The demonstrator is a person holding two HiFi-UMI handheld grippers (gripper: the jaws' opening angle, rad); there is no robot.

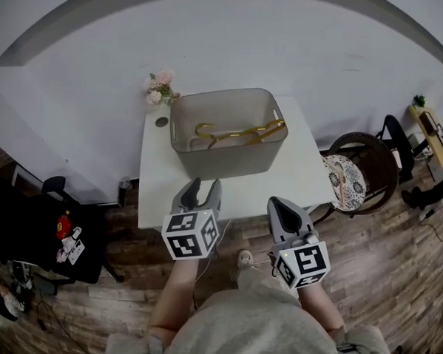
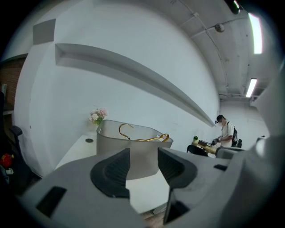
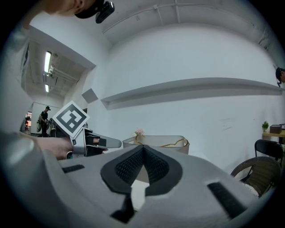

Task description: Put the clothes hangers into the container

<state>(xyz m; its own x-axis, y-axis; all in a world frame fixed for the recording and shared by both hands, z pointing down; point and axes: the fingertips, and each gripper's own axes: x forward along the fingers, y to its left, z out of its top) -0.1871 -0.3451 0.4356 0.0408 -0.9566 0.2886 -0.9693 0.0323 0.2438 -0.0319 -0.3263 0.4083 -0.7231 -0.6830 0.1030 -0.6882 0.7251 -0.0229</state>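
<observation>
**Gold hangers in the grey tub, both grippers on its near side**

The rounded grey plastic container (image 1: 221, 161) stands on a white rectangular table (image 1: 159, 194). The thin gold metal clothes hangers (image 1: 241, 132) lie inside it, their hooks curling up toward its left side and one arm resting on the right rim. A small bunch of pink and white flowers (image 1: 159, 87) sits just behind the container's left rear corner.

The left gripper (image 1: 205, 187) hovers on the near side of the container, over the table's front edge. Its two dark-padded jaws stand wide apart with nothing between them. The right gripper (image 1: 275, 201) hangs to the near right of the container, also apart from it. Its jaws are pressed together tip to tip and hold nothing. A round wicker chair (image 1: 358, 169) stands on the wooden floor to the container's right.
</observation>
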